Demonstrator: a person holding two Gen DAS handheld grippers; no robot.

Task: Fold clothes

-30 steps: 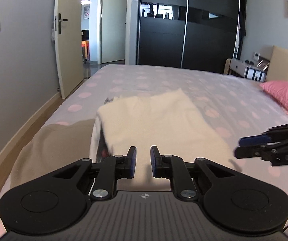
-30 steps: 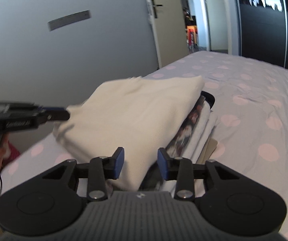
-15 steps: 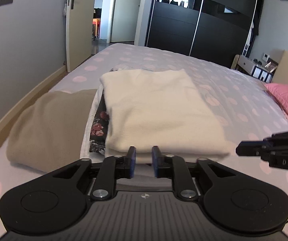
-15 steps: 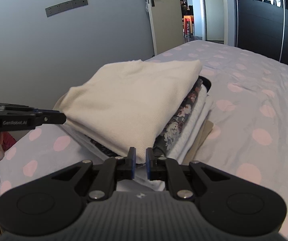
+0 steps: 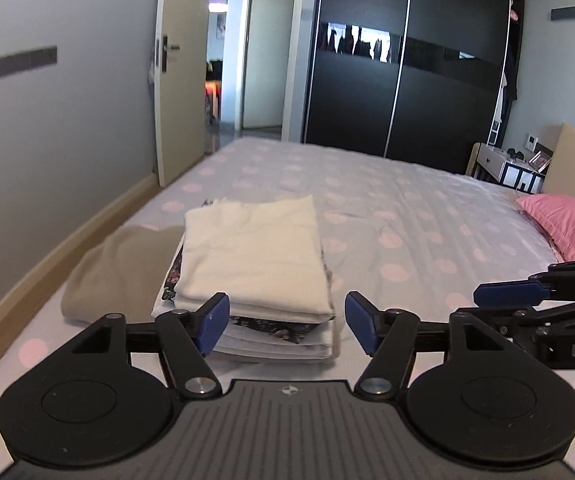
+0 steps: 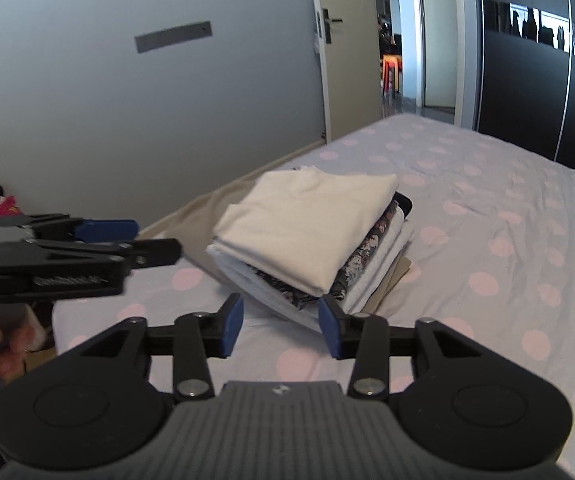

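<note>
A folded cream garment tops a stack of folded clothes on the polka-dot bed; a dark floral piece and white pieces lie under it. A beige garment lies beside and under the stack. My left gripper is open just short of the stack, holding nothing. My right gripper is open near the stack's corner, also empty. Each gripper shows in the other's view: the right gripper and the left gripper.
A pink pillow lies by the headboard at the right. A dark wardrobe and an open door stand past the bed. A grey wall runs along the bed's left edge. A hand holds the left gripper's handle.
Both grippers have opened and pulled back from the stack. The cream garment now lies released on top of the stack.
</note>
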